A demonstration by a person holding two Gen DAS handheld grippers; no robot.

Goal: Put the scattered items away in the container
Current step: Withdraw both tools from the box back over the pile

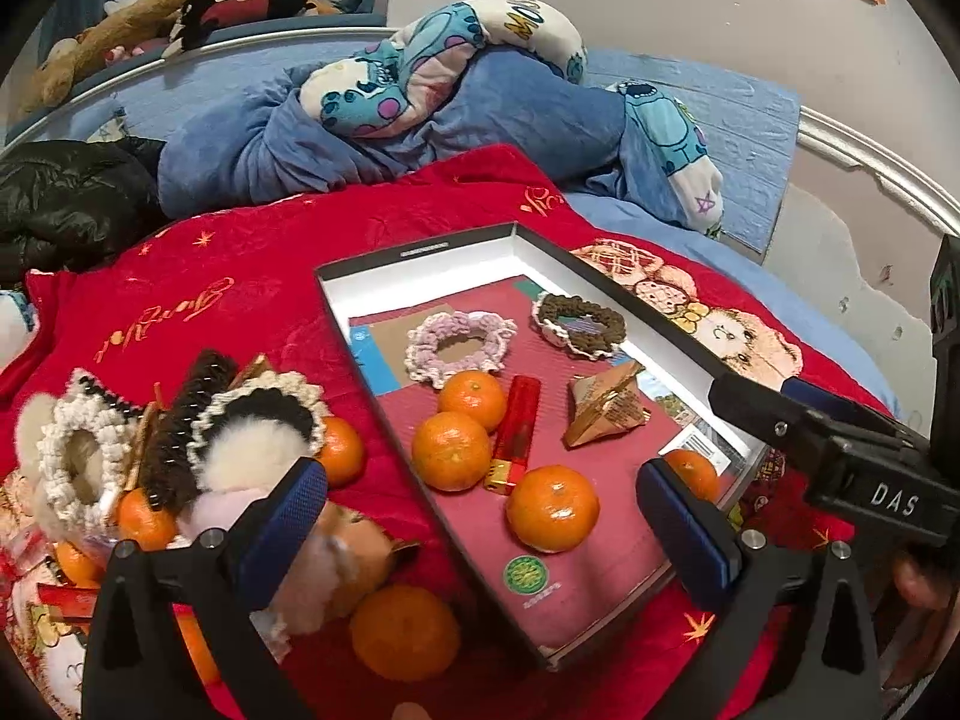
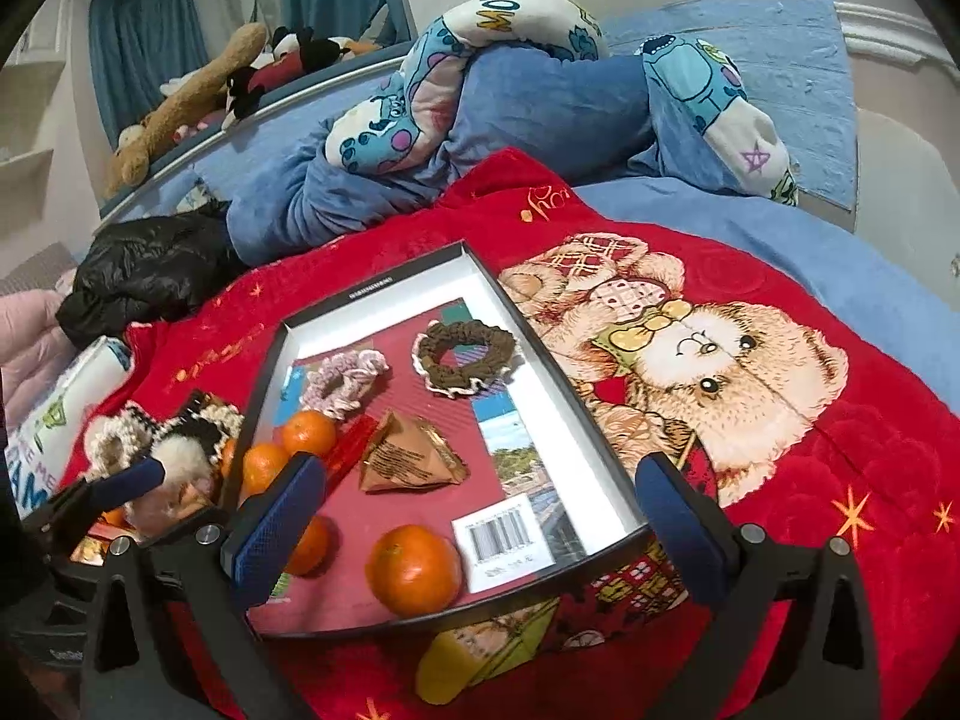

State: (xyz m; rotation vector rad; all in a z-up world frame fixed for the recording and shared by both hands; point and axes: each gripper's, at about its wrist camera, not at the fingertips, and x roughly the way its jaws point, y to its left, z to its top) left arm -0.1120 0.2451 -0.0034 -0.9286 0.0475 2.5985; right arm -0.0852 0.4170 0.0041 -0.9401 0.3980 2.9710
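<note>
A shallow black-rimmed box (image 1: 420,249) lies on the red blanket. It holds a pink scrunchie (image 1: 459,348), a brown scrunchie (image 1: 579,324), a gold packet (image 1: 606,411), a red packet (image 1: 519,432) and several tangerines. My left gripper (image 1: 480,516) hangs open over the box's near end. A tangerine (image 1: 552,516) lies below its gap, untouched. Left of the box is a loose pile of scrunchies (image 1: 258,414), a brown hair claw (image 1: 180,420) and more tangerines (image 1: 405,630). My right gripper (image 2: 480,522) is open above the box (image 2: 564,438), over a tangerine (image 2: 414,567), holding nothing.
The red blanket with a bear print (image 2: 720,372) covers a bed. Behind it lie a rumpled blue quilt (image 1: 360,144), a black jacket (image 1: 66,198) and plush toys (image 1: 180,6) on the headboard ledge. The right gripper's black finger (image 1: 780,420) reaches in over the box's right rim.
</note>
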